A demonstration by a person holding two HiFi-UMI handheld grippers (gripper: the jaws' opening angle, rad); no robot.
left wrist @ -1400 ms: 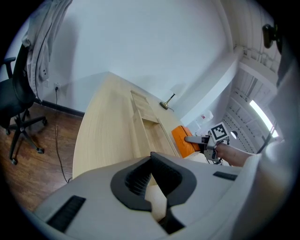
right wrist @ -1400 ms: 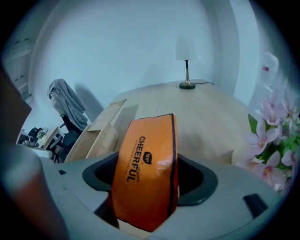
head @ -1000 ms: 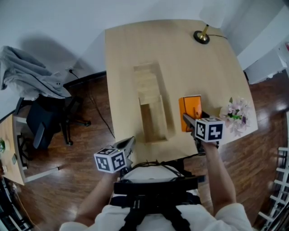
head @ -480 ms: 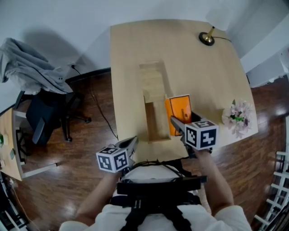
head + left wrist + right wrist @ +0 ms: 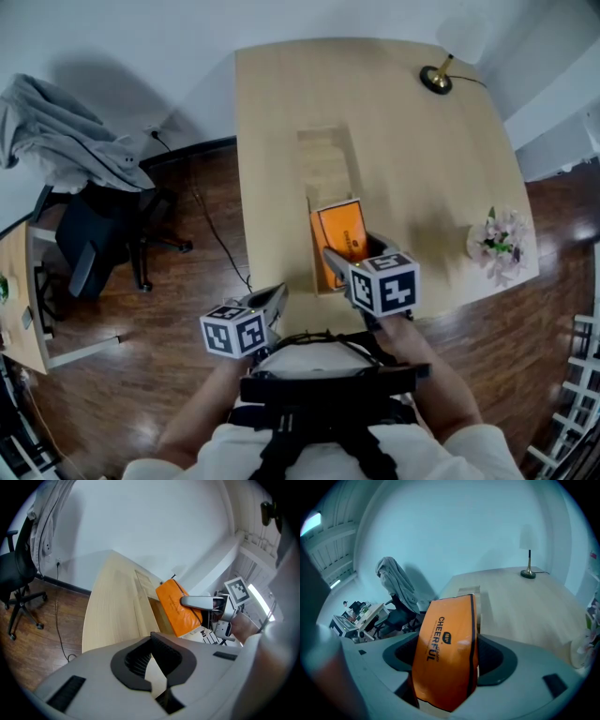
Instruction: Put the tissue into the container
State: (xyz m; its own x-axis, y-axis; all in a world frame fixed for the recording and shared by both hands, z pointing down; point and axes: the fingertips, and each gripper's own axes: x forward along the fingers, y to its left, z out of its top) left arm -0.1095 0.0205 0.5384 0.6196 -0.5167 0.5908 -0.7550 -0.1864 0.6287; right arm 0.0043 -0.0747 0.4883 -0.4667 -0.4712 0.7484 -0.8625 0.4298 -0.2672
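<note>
The tissue is an orange pack, held up off the table. My right gripper is shut on it, one finger on each broad face. The pack hangs over the near end of the long wooden container, tilted toward the table's front. In the right gripper view the pack fills the gap between the jaws, with the container behind it. My left gripper hangs off the table's front left edge, shut and empty. In the left gripper view the pack shows with a right finger across it.
The light wooden table carries a brass lamp at the far right corner and a flower bunch at the right edge. An office chair draped with grey cloth stands on the wood floor to the left.
My right gripper has carried the orange pack leftward, from the tabletop beside the container to above the container's near end. The left gripper has stayed put.
</note>
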